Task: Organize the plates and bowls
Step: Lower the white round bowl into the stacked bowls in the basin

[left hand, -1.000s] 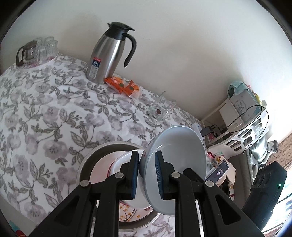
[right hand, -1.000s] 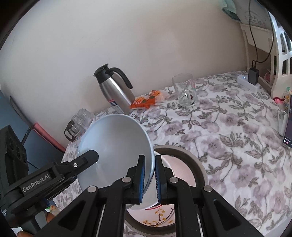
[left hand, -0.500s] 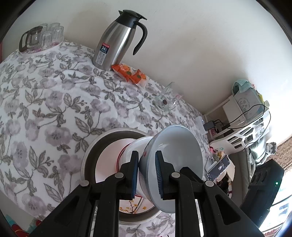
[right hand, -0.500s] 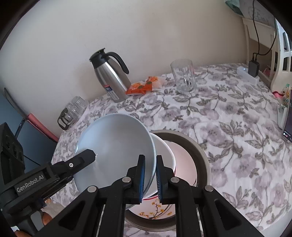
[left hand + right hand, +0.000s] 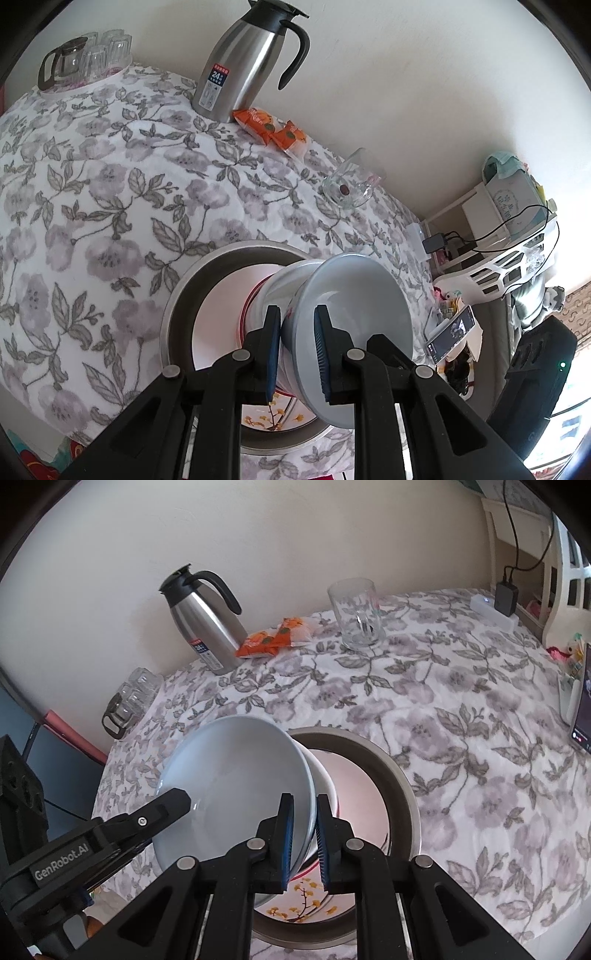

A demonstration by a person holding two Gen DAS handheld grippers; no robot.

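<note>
Table (image 5: 92, 177): round, under a grey floral cloth, set against a pale wall.

Basin (image 5: 402, 786): steel, near the front edge of the table. It holds a flowered plate (image 5: 303, 904) at the bottom and a white bowl (image 5: 275, 291) with a red rim line above it.

Grey bowl (image 5: 236, 775): tilted, nested against the white bowl over the basin. Both tools are on its rim at opposite sides.

Left gripper (image 5: 295, 354): fingers narrow, closed on the near rim of the grey bowl.

Right gripper (image 5: 304, 840): fingers narrow, pinching the rim edge; whether the white bowl's rim is caught too, I cannot tell.

Step in hand, as I judge it: stacking the grey bowl into the white one. The next move calls for levelling it until it seats, then opening both pairs of fingers without dragging the stack.

Flask (image 5: 243, 62): steel, black handle, at the wall.

Mug (image 5: 356, 614): clear glass, well apart from the basin.

Packets (image 5: 271, 127): orange, just beside the flask.

Views: the left one shows the grey bowl's outer wall, the white bowl's red line and a white shelf (image 5: 517, 254) with cables. The right one shows the grey bowl's hollow, the left tool's body and a phone (image 5: 581, 701) at the table's edge.
</note>
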